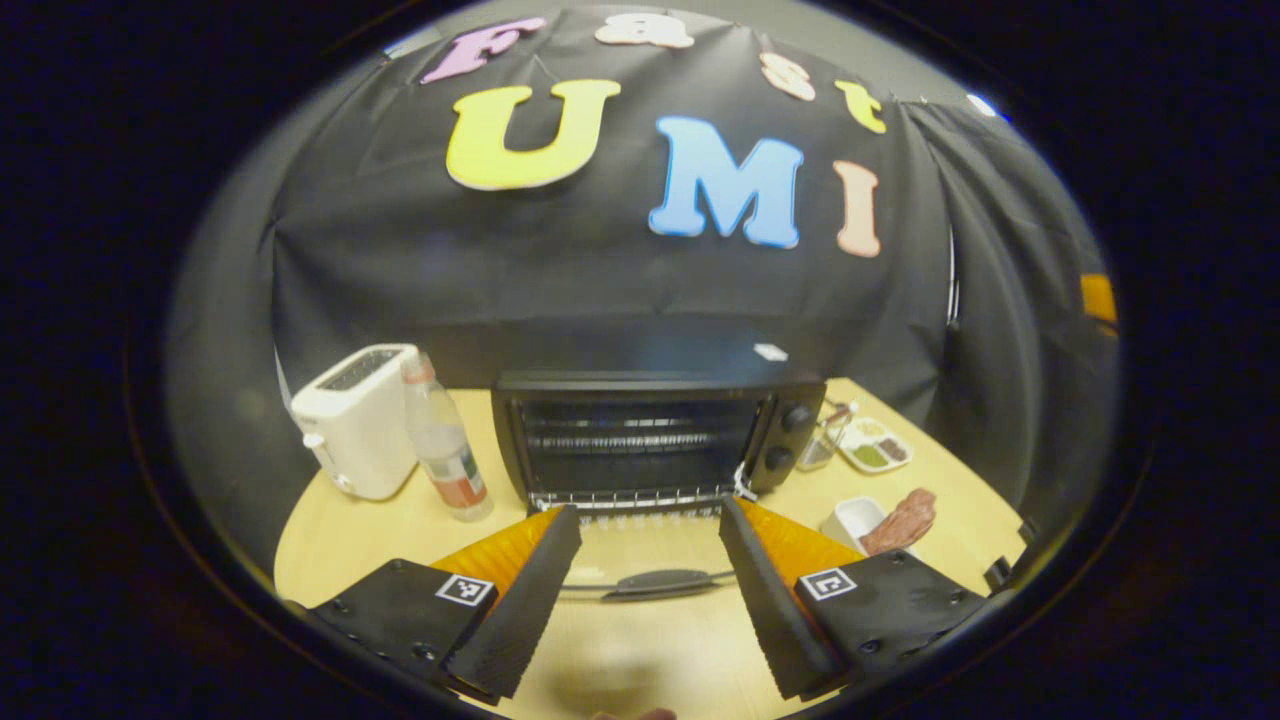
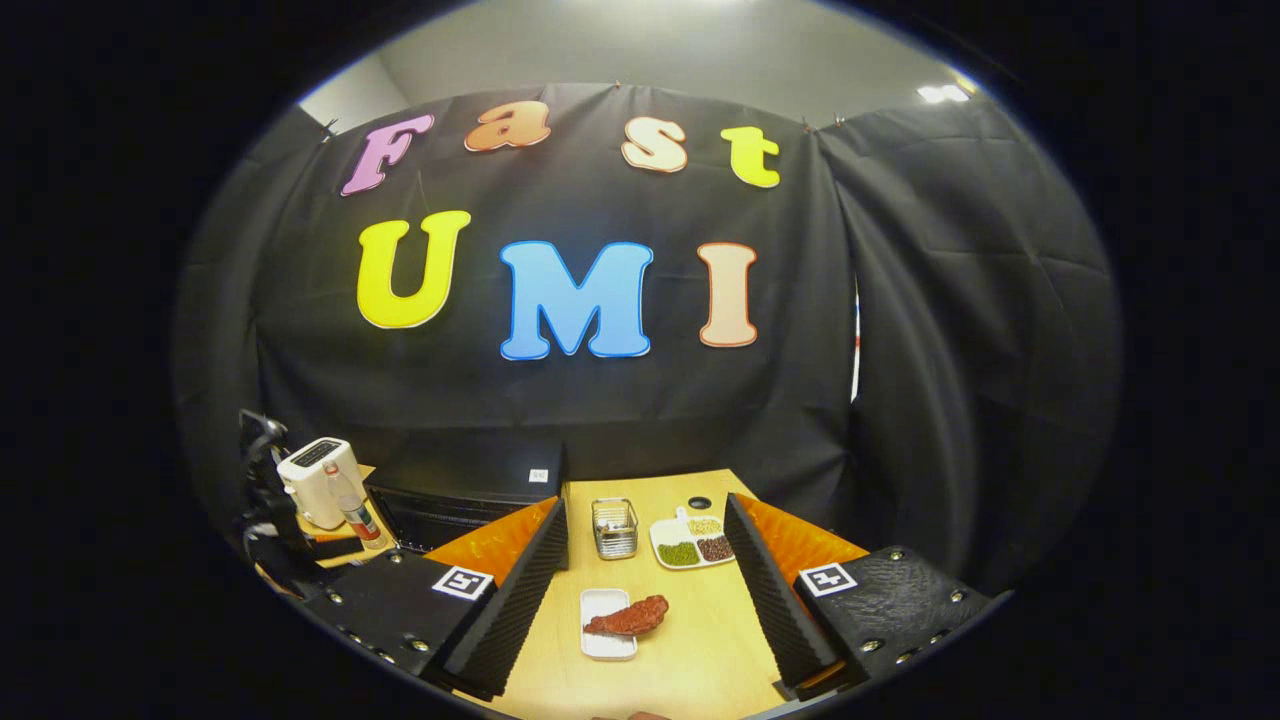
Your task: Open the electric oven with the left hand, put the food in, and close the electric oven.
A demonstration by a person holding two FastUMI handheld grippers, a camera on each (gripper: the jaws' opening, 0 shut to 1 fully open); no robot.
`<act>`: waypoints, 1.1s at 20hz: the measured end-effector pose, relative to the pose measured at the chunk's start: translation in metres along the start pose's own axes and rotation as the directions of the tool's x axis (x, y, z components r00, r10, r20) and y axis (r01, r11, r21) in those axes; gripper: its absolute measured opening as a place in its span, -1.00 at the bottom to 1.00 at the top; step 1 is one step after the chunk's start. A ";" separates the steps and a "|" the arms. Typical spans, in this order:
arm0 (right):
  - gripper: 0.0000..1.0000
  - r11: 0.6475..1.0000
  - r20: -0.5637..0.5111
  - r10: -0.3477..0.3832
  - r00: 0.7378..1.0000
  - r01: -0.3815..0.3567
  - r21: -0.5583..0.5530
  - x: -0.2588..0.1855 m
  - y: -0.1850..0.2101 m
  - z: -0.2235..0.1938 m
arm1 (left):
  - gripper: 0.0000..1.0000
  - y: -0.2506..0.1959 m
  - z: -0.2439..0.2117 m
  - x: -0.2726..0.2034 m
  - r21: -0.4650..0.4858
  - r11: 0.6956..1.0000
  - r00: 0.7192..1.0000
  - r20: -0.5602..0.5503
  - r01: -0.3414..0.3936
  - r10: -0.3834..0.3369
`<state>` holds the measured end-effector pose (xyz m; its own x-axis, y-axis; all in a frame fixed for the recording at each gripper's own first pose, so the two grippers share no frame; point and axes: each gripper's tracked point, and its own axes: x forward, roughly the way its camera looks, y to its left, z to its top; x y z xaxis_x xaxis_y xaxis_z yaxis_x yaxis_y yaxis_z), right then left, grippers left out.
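Oven [image 1: 640, 440], black and boxy, sits mid-table with its glass door [image 1: 650, 560] dropped flat toward the left gripper [image 1: 650, 590], whose ridged foam jaws are spread wide around the door handle [image 1: 665, 580] without touching. White toaster [image 1: 360, 420] and plastic bottle [image 1: 445, 445] stand beside it. Right gripper [image 2: 645, 590], jaws spread, hovers over the reddish food [image 2: 630, 617] lying lengthwise across its white dish [image 2: 606, 625].

**Both grippers hanging open, gripping nothing**

The left gripper [image 1: 650, 525] is hovering level and facing straight ahead, its two black ridged fingers [image 1: 520, 600] spreading wide apart with nothing between them. The right gripper [image 2: 647, 520] is hovering likewise, its fingers [image 2: 765, 590] parted wide and pressing on nothing, each jaw showing orange backing behind the dark pad.
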<state>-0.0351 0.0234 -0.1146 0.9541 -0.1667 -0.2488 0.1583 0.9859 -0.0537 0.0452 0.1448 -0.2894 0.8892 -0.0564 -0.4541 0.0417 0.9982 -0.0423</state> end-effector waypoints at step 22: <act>0.96 0.863 -0.479 0.432 0.764 -0.196 0.466 0.153 -0.037 -0.249 | 0.90 -0.004 0.153 -0.112 -0.103 0.939 0.896 0.279 -0.329 0.345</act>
<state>0.0420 -0.0419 -0.3919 0.6757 0.2933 -0.6763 0.0680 0.8887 0.4534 0.0148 0.1498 -0.1025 0.9385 0.2988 -0.1728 -0.3003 0.9537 0.0178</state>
